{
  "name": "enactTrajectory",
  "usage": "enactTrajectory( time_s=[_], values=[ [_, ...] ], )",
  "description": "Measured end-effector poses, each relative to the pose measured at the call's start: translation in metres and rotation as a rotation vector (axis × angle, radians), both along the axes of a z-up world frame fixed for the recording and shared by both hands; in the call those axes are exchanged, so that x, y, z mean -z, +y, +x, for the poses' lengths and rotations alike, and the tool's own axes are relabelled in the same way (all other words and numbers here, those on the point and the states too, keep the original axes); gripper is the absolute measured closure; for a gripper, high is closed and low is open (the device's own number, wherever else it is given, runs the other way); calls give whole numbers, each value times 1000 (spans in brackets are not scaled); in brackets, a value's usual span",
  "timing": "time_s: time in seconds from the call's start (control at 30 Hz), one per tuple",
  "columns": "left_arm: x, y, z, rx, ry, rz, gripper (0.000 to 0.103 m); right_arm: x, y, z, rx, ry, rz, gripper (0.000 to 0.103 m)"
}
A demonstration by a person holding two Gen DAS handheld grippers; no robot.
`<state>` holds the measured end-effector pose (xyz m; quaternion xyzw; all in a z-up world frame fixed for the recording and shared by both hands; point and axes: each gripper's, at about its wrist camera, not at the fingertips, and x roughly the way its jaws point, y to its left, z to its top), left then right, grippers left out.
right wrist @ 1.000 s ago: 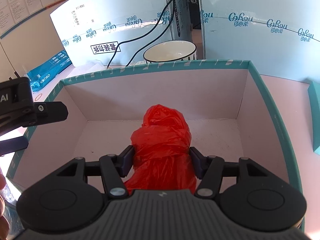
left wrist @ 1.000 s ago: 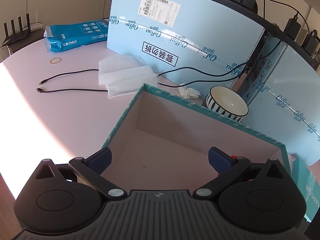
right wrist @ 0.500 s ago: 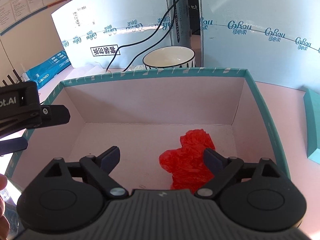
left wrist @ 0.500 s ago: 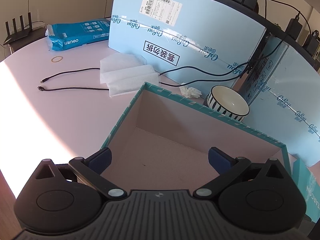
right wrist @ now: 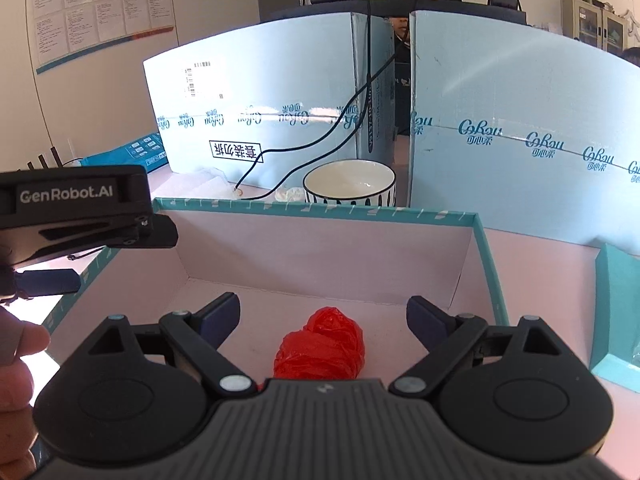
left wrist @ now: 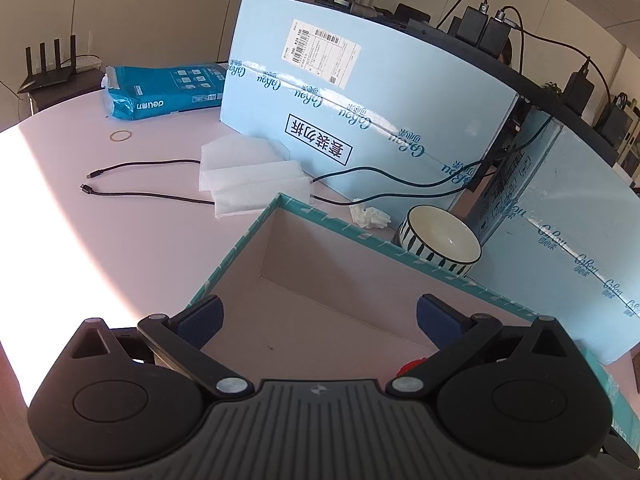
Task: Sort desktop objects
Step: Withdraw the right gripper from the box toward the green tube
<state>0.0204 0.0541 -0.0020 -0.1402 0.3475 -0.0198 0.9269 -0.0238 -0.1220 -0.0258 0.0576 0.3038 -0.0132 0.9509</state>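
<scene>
Pale pink bench (left wrist: 132, 236), sunlit at the left, backed by tall light-blue cartons (left wrist: 360, 128)

Teal-rimmed open box (right wrist: 320, 210) standing on it, pink inside, filling the near ground of both views

Left tongs (left wrist: 318, 316) spread wide, holding nothing, poised over the box's near-left corner; right tongs (right wrist: 323, 314) likewise wide and unladen, above the box floor

Striped bowl (left wrist: 440, 242) just behind the far rim, upright; likely rigid and breakable, best taken by the rim

White foam sheets (left wrist: 252, 178) flat beside the box, two black cables (left wrist: 148, 182) trailing across them; limp, likely to slide and dangle

Red plastic bag (right wrist: 322, 346) bunched into a loose wad, lying on the box floor below and between the right fingers, apart from both; probably very light, soft and slick, so likely to crush and spring back; thickest part of the bunch the surest hold

Crumpled tissue (left wrist: 370, 216) near the bowl, rubber band (left wrist: 121, 136) alone further off
</scene>
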Motion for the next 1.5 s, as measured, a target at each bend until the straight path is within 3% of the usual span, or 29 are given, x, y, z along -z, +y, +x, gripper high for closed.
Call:
enactTrajectory(
  time_s=[0.13,0.37,1.5],
  values=[
    [-6,-2,-6,-40,-33,-8,0,-11,-3,-11,-16,-74,-33,9],
    [-3,-15,-10,-68,-5,17,0,-17,-15,-23,-21,-116,-60,9],
    [4,-91,-31,-8,35,90,0,-13,-116,-58,169,-146,31,4]
  ],
)
